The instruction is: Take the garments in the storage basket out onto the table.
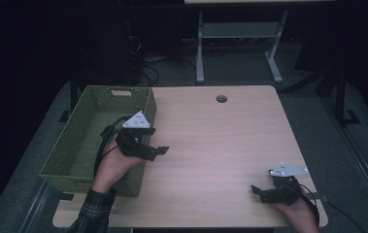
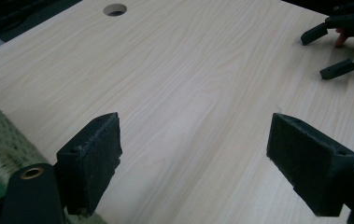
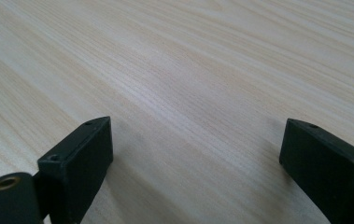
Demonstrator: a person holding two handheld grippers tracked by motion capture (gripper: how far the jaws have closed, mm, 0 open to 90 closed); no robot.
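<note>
Left gripper [image 1: 158,150] beside the green basket [image 1: 82,141], jaws spread, empty. Right gripper [image 1: 255,190] low over the table [image 1: 220,145], released too.

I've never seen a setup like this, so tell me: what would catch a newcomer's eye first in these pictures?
Probably the green woven basket at the left edge of the pale wooden table, with a person's hand holding the left tongs over its right rim. Next, the right tongs sit low near the table's front right corner. Both tongs are spread wide open and hold nothing, and a small round hole marks the table's far side.
</note>
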